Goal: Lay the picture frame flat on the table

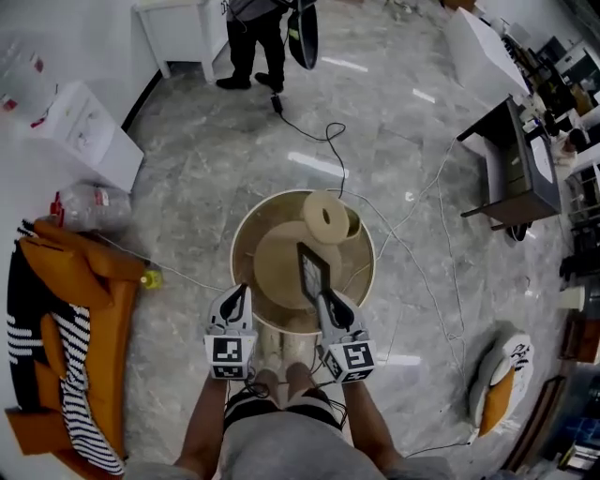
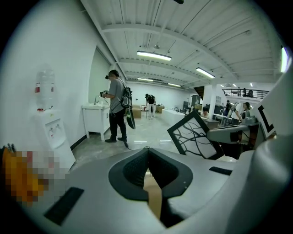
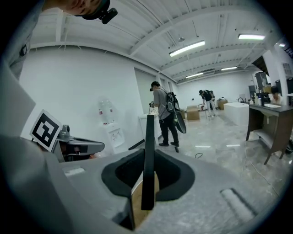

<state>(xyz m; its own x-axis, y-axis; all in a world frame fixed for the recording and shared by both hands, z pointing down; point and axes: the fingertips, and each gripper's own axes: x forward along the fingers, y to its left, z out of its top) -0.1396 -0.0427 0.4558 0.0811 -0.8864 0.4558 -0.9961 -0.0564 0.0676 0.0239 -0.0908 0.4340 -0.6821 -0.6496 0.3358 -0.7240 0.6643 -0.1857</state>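
Observation:
The black picture frame (image 1: 314,272) stands upright on edge over the round beige table (image 1: 246,234), its branch-pattern picture facing left. My right gripper (image 1: 323,298) is shut on its near edge. In the right gripper view the frame (image 3: 148,151) rises edge-on between the jaws of the right gripper (image 3: 147,171). In the left gripper view the frame (image 2: 192,137) shows tilted at the right. My left gripper (image 1: 236,298) hovers at the table's near left rim, left of the frame and apart from it. The jaws of the left gripper (image 2: 149,171) are together with nothing between them.
A round disc with a hole (image 1: 328,217) and a larger flat disc (image 1: 281,267) lie on the table. Cables (image 1: 412,244) cross the floor. A person (image 1: 253,47) stands far off by a white cabinet (image 1: 183,28). Orange and striped cloth (image 1: 66,309) lies left; a dark desk (image 1: 511,164) stands right.

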